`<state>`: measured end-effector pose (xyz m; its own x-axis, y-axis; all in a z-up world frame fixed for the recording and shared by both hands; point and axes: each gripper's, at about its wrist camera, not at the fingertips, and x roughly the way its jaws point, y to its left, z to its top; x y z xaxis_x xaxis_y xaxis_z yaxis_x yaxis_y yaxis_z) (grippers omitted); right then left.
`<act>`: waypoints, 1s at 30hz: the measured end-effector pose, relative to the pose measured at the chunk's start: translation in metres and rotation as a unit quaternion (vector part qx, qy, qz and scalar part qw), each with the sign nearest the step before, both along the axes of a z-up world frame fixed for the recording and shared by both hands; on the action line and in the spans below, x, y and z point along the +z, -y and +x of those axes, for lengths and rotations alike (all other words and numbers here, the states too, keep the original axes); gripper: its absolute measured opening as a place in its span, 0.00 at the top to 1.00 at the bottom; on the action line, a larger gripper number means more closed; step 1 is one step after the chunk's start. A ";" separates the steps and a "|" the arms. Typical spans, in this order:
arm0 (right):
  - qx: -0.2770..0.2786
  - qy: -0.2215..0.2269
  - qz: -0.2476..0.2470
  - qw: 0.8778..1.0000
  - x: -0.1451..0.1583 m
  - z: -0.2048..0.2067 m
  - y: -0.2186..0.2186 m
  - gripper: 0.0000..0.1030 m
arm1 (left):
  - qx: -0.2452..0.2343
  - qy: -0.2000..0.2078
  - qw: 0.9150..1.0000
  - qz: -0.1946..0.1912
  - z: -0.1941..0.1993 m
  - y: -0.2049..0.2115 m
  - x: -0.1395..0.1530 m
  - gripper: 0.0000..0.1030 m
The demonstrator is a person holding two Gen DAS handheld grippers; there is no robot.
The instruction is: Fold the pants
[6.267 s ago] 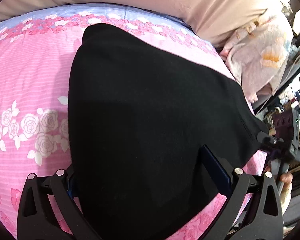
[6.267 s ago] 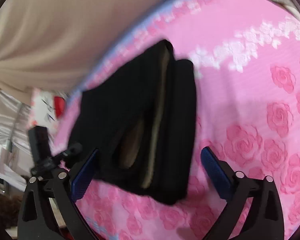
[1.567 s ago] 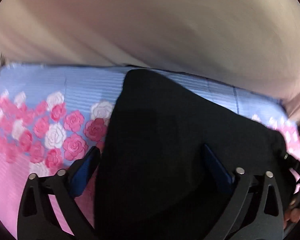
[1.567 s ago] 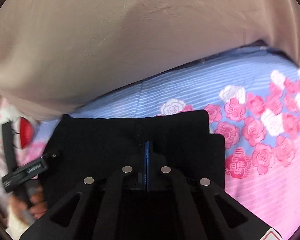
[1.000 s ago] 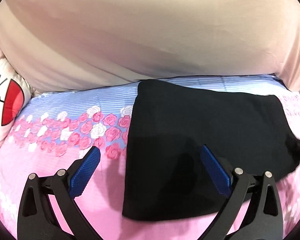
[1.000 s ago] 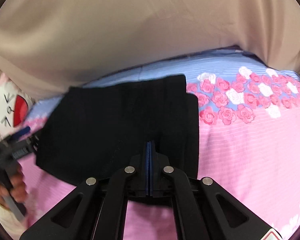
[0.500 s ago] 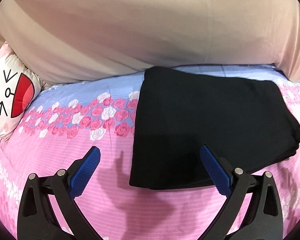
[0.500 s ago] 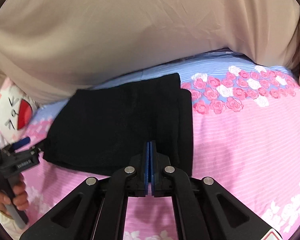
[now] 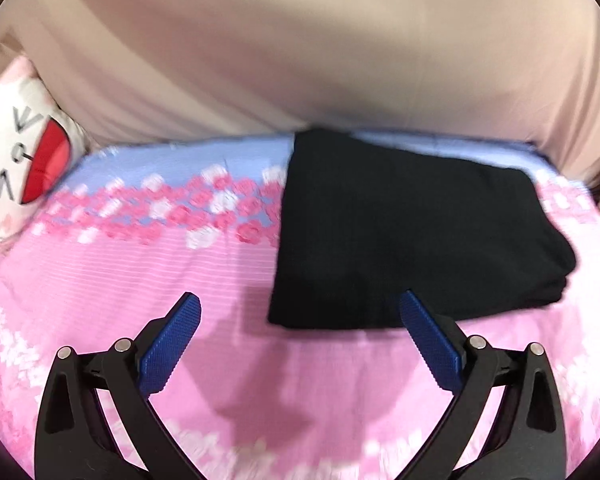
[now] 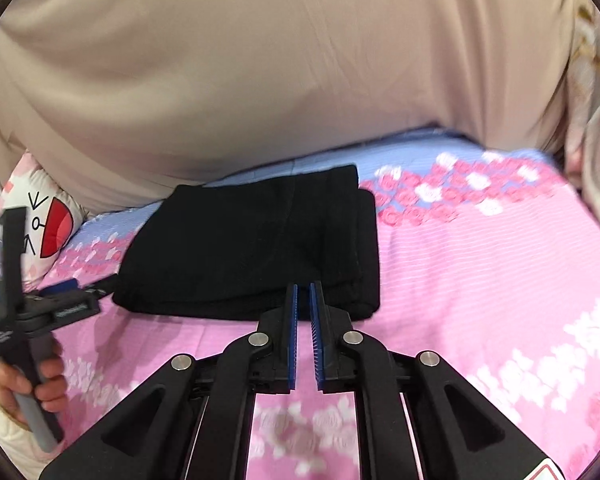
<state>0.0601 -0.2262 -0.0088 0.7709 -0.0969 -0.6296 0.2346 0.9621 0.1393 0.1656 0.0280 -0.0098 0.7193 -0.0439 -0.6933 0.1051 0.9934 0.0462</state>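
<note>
Inspecting the bed (image 9: 112, 280), I find the pants (image 9: 404, 236) lying as a compact black rectangle at the far side of the pink sheet, close to the beige cover (image 9: 300, 52) behind. In the left wrist view the bundle lies ahead and to the right of the left gripper (image 9: 296, 344), whose jaws stand wide apart with nothing between them; its blue pads (image 9: 172, 344) hang over bare sheet, short of the near edge. In the right wrist view the pants (image 10: 252, 244) lie straight ahead and slightly left of the right gripper (image 10: 303, 340). Its jaws show a narrow slit and are opening; no cloth sits between them, and the tips appear just at or short of the near hem, though I cannot tell whether they touch it. The bundle's long axis runs across both views, left to right, with stacked layers showing at its right end. I judge the right gripper the nearer of the two. The fold looks finished, so any coming move is likely a retreat towards me, away from the near edge. A pillow (image 9: 20, 160) sits well clear at the left.
</note>
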 end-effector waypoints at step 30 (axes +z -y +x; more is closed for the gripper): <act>-0.032 0.017 -0.046 0.998 -0.024 -0.072 -0.076 0.48 | 0.001 0.079 0.996 0.037 -0.131 0.000 -0.015 0.05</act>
<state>-0.0117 -0.1505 -0.0329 0.7823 -0.2036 -0.5887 0.2929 0.9543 0.0591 0.0351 0.0281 -0.0251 0.8200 0.0049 -0.5723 0.0880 0.9870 0.1345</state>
